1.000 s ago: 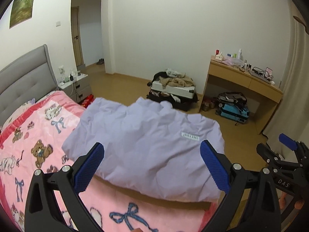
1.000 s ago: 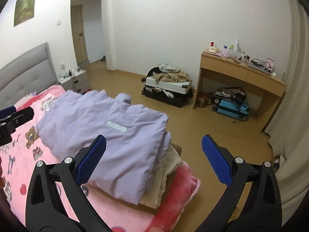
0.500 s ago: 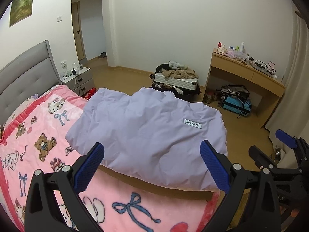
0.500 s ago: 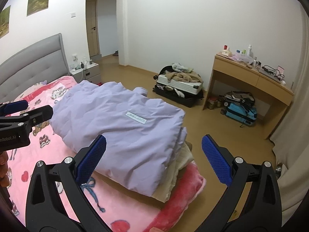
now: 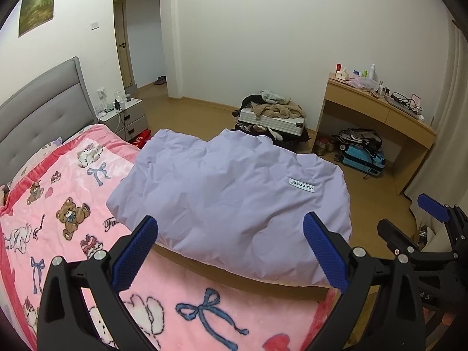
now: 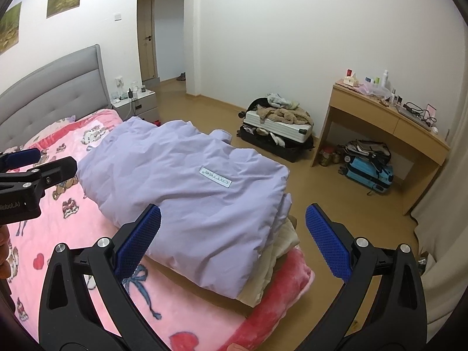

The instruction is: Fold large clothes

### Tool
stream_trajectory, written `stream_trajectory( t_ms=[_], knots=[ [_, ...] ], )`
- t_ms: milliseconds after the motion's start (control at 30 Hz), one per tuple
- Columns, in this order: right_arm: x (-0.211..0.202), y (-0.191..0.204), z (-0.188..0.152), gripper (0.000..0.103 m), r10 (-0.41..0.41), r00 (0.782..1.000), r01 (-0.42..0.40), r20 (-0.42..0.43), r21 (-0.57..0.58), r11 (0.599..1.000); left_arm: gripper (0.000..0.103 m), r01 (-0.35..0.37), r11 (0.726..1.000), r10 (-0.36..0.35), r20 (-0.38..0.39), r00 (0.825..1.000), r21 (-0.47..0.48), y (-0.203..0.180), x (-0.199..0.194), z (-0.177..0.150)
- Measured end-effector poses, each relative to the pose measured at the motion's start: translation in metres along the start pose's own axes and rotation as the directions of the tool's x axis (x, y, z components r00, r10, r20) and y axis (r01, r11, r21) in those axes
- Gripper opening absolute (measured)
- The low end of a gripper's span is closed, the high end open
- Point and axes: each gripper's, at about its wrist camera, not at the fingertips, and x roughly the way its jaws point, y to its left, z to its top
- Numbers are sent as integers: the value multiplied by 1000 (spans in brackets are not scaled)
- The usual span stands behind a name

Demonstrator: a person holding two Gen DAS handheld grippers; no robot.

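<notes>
Lilac jacket: your padded lilac jacket (image 5: 234,193) lies folded into a thick block at the foot corner of the bed, on the pink blanket (image 5: 58,193), a beige garment (image 6: 280,251) peeking out under its edge.
Why it sits there: probably so you can reach it from the bed's edge, with flat blanket to press against.
Left gripper: your left gripper (image 5: 231,251) hovers over the jacket's near edge, blue pads wide apart, nothing between them.
Right gripper: your right gripper (image 6: 234,239) hangs beside the jacket's corner, also spread and empty.
Stage: looks close to finished; neither tool touches cloth.
Jacket label: a white patch (image 6: 215,177) reads upside down, something like "cattee"; I can't be sure.
Tool writing: "RoboLAI" on the left tool's body, "DAS" on the right's.
</notes>
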Motion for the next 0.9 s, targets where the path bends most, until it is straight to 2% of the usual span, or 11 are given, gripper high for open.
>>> stream_trajectory(
  t_ms=[200,333,900],
  knots=[
    [1,1,1,95,8,1000,-8,-3,1,1000,98,-5,1000,5,-4,1000,12,-1,1,0],
    [2,3,3,95,12,1000,-12,2,-5,1000,98,17,1000,-17,-15,1000,9,-1,3,-1],
    [2,4,6,95,24,1000,-24,-2,-9,1000,98,0,1000,0,-14,1000,19,3,1,-5]
  ],
)
